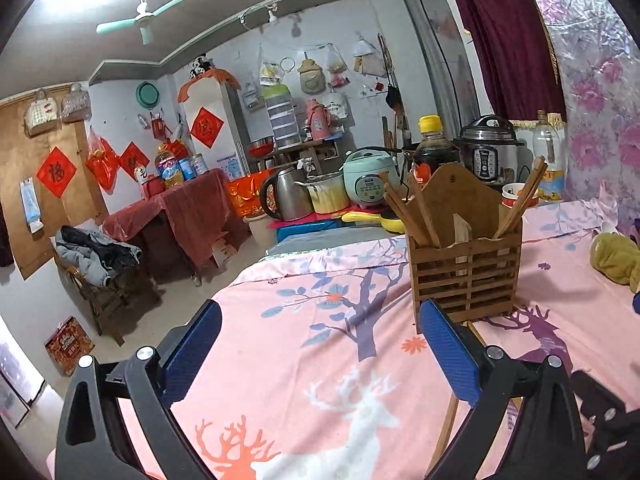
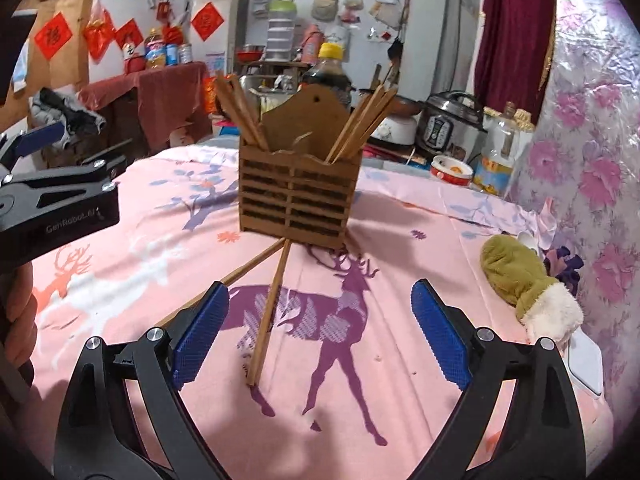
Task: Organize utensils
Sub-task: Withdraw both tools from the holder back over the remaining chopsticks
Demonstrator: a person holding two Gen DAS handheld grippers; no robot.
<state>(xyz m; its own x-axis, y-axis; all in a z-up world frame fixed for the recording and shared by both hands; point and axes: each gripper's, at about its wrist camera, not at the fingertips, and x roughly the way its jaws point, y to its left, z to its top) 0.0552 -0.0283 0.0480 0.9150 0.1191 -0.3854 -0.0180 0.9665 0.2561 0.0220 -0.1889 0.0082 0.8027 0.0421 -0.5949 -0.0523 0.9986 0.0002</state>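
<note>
Bedsheet (image 2: 400,240) chopsticks (image 2: 269,312), tool-hidden ends

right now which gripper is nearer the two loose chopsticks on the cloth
Right. The right gripper is open right over the chopsticks, one lying between its fingers. The left gripper is open off to their left.
</note>
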